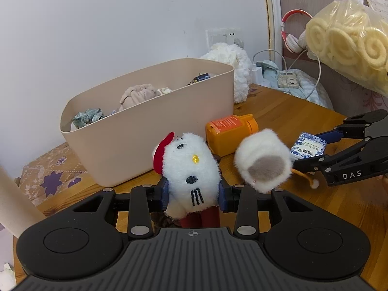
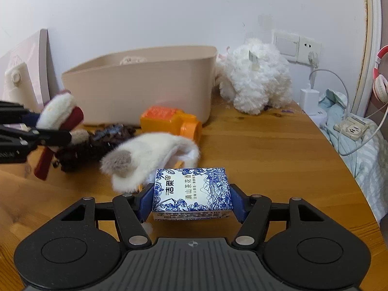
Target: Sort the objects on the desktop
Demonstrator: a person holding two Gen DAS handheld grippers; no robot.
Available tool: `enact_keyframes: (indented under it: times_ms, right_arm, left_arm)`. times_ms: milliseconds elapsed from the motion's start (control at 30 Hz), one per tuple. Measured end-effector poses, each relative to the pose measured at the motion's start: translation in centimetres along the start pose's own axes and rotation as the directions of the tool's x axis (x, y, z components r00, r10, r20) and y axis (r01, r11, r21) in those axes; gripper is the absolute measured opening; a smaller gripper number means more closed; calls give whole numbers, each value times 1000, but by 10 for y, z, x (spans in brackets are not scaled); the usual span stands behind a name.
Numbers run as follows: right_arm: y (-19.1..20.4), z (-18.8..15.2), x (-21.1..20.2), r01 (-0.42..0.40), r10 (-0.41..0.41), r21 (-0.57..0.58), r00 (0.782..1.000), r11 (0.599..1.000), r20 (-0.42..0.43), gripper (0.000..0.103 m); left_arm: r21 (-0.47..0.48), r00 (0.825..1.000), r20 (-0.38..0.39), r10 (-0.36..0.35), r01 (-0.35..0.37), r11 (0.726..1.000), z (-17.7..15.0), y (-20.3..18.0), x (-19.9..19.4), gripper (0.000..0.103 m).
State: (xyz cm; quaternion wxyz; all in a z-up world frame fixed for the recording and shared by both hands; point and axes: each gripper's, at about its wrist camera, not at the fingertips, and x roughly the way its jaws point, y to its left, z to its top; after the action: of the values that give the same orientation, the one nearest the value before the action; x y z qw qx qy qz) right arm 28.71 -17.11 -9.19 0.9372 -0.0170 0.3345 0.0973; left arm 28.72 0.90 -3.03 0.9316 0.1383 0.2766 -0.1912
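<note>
Left wrist view: your left gripper (image 1: 194, 195) clamps the white plush toy (image 1: 191, 169); your right gripper (image 2: 192, 200) grips the blue-patterned tissue pack (image 2: 192, 191). Both look lifted; next, carry them over the beige bin (image 1: 145, 121) beyond and release.

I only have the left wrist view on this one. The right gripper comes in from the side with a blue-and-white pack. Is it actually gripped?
Observer: Yes. In the right wrist view both pads of the right gripper press the sides of the tissue pack.
Operator: What lies behind the white plush mitten?
Observer: A dark brown curly item lies on the table, by the orange bottle.
Operator: And the left gripper?
Observer: The left gripper is shut on the white plush toy.
</note>
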Motion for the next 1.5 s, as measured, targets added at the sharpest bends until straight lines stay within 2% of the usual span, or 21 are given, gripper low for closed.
enact_keyframes:
  times_ms: [33, 100, 300, 367, 467, 667, 700, 767, 833, 967, 1067, 1500]
  right_arm:
    - [-2, -2, 0, 3, -3, -2, 1000, 1000, -7, 61]
    - [-6, -5, 0, 12, -12, 2, 1000, 1000, -13, 69]
    - [-15, -9, -3, 20, -21, -26, 999, 999, -25, 73]
    - [-15, -10, -2, 16, -18, -51, 999, 999, -42, 72]
    - [-15, -14, -3, 22, -25, -78, 999, 997, -37, 63]
    - [-17, -17, -10, 19, -22, -102, 999, 995, -32, 62]
    - [-19, -17, -11, 18, -22, -110, 999, 994, -34, 70]
    - [-23, -18, -11, 4, -10, -118, 998, 993, -54, 73]
    - [-27, -21, -13, 10, -17, -131, 998, 991, -53, 72]
    - [-31, -23, -17, 9, -16, -147, 999, 989, -47, 62]
    - [-34, -23, -18, 5, -12, -152, 999, 988, -48, 62]
    - [-57, -8, -58, 84, -74, -121, 993, 989, 88, 61]
  left_arm:
    - [3, 1000, -2, -2, 2, 1000, 0, -1, 0, 39]
    - [8, 1000, -3, -6, 6, 1000, 0, -3, 0, 38]
    - [14, 1000, -1, -18, 18, 1000, 2, -7, 2, 39]
    - [15, 1000, -1, -21, 21, 1000, 2, -7, 3, 38]
    - [18, 1000, -1, -23, 23, 1000, 2, -9, 3, 38]
    - [28, 1000, 5, -19, 19, 999, 3, -8, -3, 38]
    - [28, 1000, 7, -17, 17, 999, 3, -8, -5, 39]
    - [27, 1000, 8, -14, 14, 1000, 4, -7, -6, 38]
    - [26, 1000, 10, -14, 13, 1000, 4, -7, -7, 38]
    - [27, 1000, 8, -14, 14, 1000, 3, -7, -8, 38]
    - [28, 1000, 7, -16, 16, 999, 3, -7, -9, 38]
    - [23, 1000, 30, -4, 3, 1000, 8, -10, -18, 39]
